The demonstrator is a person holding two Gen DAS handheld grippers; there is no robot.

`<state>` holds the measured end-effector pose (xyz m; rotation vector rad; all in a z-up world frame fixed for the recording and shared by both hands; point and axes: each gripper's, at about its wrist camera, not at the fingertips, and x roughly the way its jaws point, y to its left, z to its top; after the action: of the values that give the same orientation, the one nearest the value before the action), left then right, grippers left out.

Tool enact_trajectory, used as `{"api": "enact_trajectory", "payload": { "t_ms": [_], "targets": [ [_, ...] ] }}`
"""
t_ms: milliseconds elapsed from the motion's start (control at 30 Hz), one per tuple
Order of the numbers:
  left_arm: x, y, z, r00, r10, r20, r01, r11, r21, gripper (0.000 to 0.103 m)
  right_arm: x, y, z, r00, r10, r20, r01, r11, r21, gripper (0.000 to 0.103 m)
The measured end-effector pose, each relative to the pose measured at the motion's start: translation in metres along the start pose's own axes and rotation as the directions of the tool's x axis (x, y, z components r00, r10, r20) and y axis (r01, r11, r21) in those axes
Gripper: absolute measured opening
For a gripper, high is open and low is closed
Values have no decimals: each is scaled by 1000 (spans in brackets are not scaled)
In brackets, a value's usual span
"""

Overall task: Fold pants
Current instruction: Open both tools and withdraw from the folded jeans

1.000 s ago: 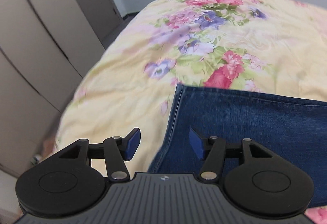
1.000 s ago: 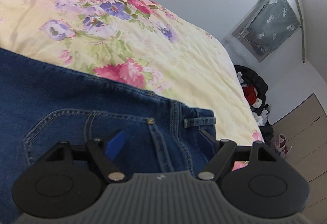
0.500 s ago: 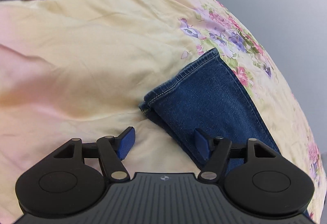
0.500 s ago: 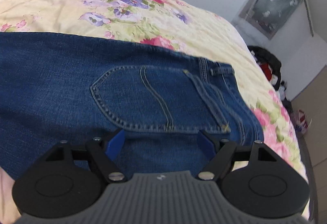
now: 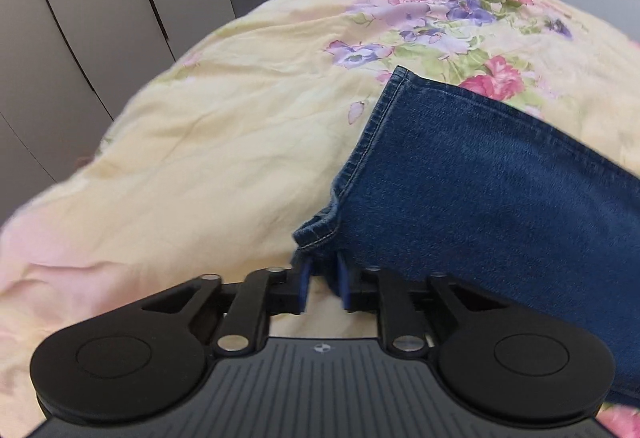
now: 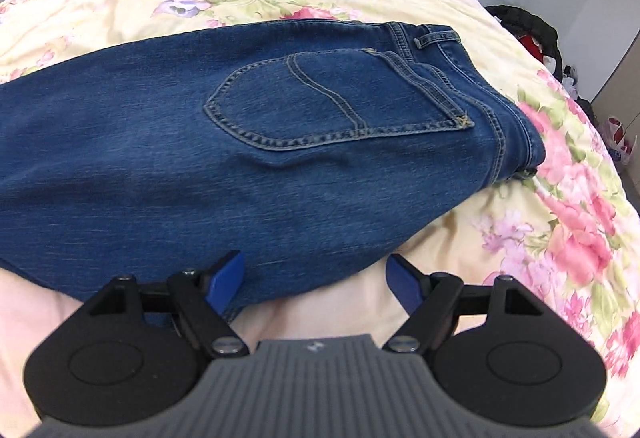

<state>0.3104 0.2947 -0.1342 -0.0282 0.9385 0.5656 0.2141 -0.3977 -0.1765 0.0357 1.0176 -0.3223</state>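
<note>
Blue denim pants (image 5: pixel 500 190) could slip from the left gripper (image 5: pixel 323 280), whose jaws have just been closing on only a small hem corner, while the right gripper (image 6: pixel 316 280) hangs wide open, holding nothing.

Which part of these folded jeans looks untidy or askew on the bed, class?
The leg hems are uneven: a lower layer pokes out past the upper hem, bunched at the near corner, where the left gripper has just closed on it.

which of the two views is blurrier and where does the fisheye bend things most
Left wrist view: softer overall, the jeans smeared toward the right edge, and the closet doors bowed into curves. Right wrist view: sharper, pocket stitching on the jeans crisp, blur only near the frame edges; the bedspread bulges like a dome. Both: even, soft light, no glare, dark corners.
</note>
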Motion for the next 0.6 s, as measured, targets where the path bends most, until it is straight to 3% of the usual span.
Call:
{"api": "enact_trajectory", "payload": {
  "t_ms": [100, 400, 600],
  "targets": [
    [-18, -4, -6, 996, 71, 51, -76, 992, 98, 35, -11, 2, -3, 1000, 25, 9, -25, 1000, -1, 74],
    [-81, -26, -17, 993, -38, 114, 7, 966, 260, 40, -34, 9, -15, 992, 118, 46, -119, 993, 7, 70],
    [-111, -46, -26, 986, -111, 126, 67, 949, 309, 41, -50, 8, -29, 983, 165, 77, -165, 986, -1, 63]
  ]
}}
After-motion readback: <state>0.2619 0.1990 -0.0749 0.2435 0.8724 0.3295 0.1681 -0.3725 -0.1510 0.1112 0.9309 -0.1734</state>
